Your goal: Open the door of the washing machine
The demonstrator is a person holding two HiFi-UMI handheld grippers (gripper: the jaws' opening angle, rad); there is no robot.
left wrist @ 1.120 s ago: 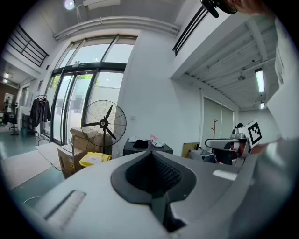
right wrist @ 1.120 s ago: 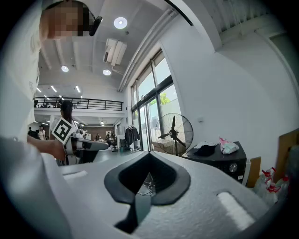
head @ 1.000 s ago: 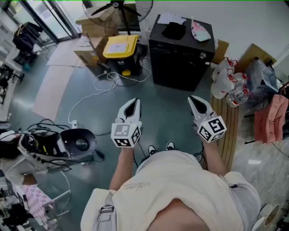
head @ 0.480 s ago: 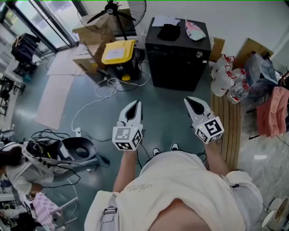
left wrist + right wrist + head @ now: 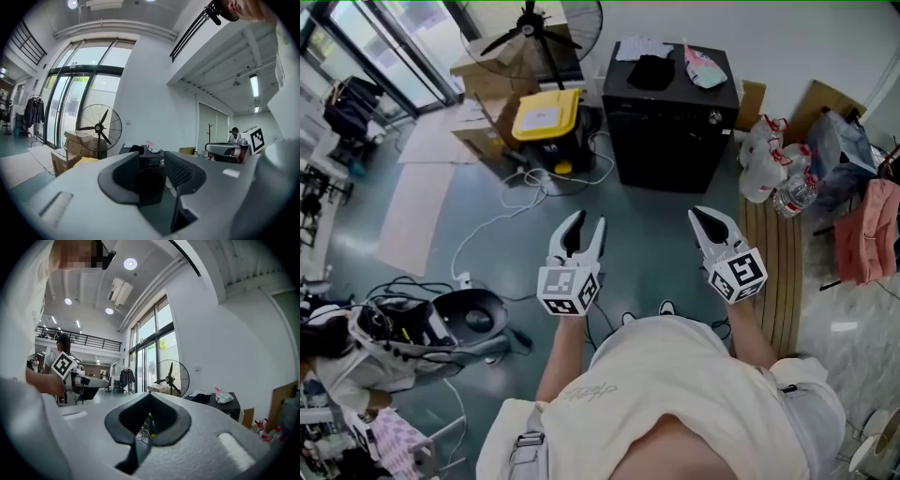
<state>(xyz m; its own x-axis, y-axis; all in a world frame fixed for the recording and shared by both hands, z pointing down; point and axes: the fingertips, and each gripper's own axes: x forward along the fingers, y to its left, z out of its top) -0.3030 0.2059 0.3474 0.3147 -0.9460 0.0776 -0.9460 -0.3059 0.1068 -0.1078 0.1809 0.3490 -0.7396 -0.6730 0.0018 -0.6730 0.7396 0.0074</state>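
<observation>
**Reporter:** Where did the boxy black washing machine (image 5: pixel 675 122) stand?

**Photographer:** Against the white wall (image 5: pixel 787 37), well apart from both grippers. Its dark front door (image 5: pixel 149 183) looked shut.

**Reporter:** And the jaws?

**Photographer:** The left gripper's (image 5: pixel 587 225) were opening, with nothing between them. The right gripper's (image 5: pixel 701 216) were together and empty.

**Reporter:** How would the door handle?

**Photographer:** Probably rigid, stiff at the latch, then light on its hinge. The door's handle or edge seemed the place to grip, though it was too dark to pick out.
</observation>
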